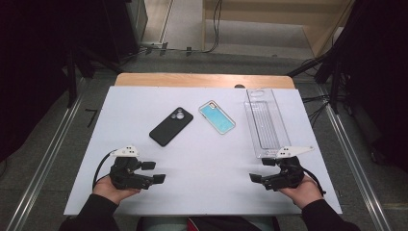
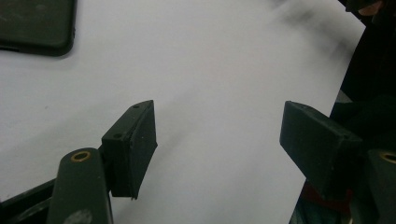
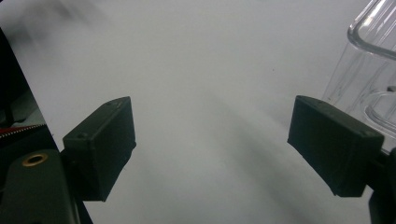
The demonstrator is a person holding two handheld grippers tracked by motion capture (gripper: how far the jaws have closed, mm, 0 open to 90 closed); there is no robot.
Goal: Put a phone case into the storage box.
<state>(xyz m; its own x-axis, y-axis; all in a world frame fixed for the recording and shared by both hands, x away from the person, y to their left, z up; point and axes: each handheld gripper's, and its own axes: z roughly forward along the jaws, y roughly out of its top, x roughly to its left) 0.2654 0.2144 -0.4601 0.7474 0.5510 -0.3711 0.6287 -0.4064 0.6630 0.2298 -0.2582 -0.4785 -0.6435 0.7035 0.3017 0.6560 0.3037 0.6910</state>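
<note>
A black phone lies back-up near the middle of the white table sheet, and its corner shows at the top left of the left gripper view. To its right lies a phone in a teal, light-rimmed case. A long clear plastic tray sits at the right; its rounded end shows in the right gripper view. My left gripper rests near the front left, open and empty. My right gripper rests at the front right, just below the tray's near end, open and empty.
The white sheet covers a wooden table whose far edge shows beyond it. Metal rails run along both sides on the floor. Cables lie on the floor beyond the table. The sheet's front edge is close to both hands.
</note>
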